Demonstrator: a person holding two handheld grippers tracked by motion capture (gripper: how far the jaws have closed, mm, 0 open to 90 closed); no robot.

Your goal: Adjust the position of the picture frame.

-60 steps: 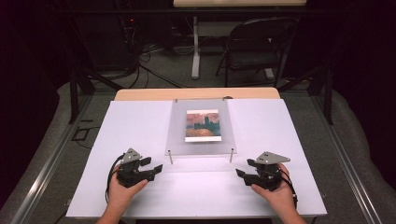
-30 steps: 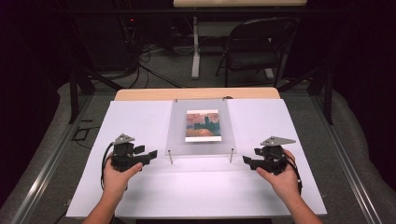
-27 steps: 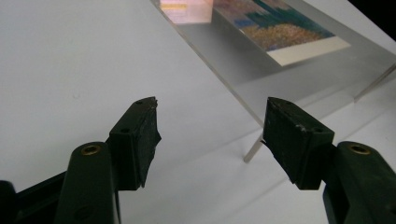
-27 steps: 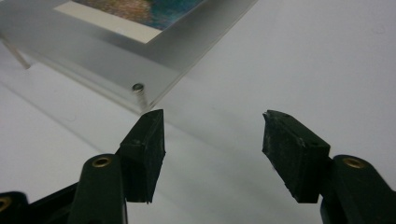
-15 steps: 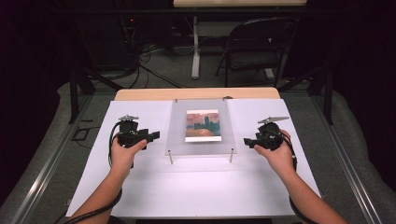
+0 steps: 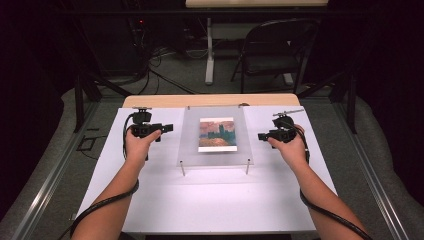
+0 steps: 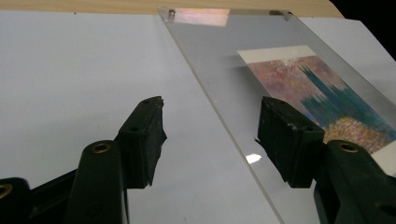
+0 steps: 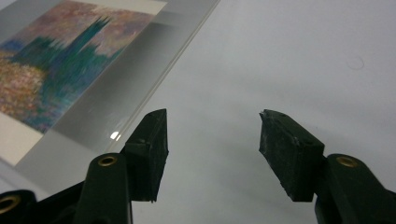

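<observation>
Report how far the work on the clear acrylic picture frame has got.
Done: the left gripper and right gripper flank the clear acrylic frame holding the painted print. In hand: both jaws, just closing slightly, stand open with nothing between them. Left: gripping the frame's side edges; it rests untouched on the white table.

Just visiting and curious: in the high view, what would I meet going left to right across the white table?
Left black hand-held gripper → clear acrylic panel on short metal posts → small colourful painted picture under it → right black hand-held gripper.
</observation>
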